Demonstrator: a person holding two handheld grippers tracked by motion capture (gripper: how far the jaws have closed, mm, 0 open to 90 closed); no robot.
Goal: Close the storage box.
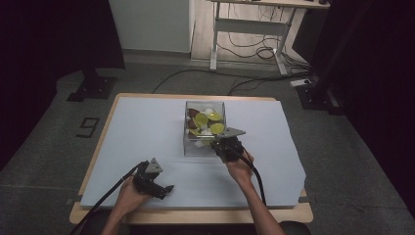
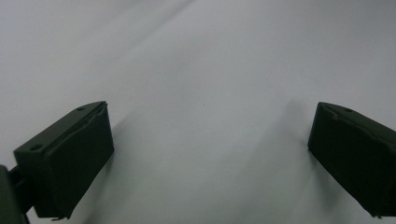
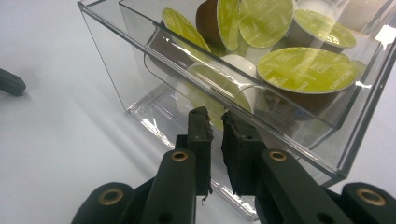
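Observation:
A clear plastic box (image 1: 188,143) stands on the pale sheet past the middle of the table, holding several coffee pods (image 1: 201,119) with yellow-green lids, some brown, some white. My right gripper (image 1: 216,144) is at the box's near right corner. In the right gripper view its jaws (image 3: 214,116) are shut, the tips against the clear front wall (image 3: 140,88) just below the pods (image 3: 306,70); whether the wall is pinched I cannot tell. My left gripper (image 1: 165,189) rests near the table's front edge, apart from the box. Its jaws (image 2: 212,108) stand wide open over bare sheet.
A pale blue-grey sheet (image 1: 142,127) covers the wooden table (image 1: 93,161). Beyond the table are a desk frame (image 1: 249,29) and loose cables (image 1: 254,83) on the floor. Dark curtains and stand feet flank both sides.

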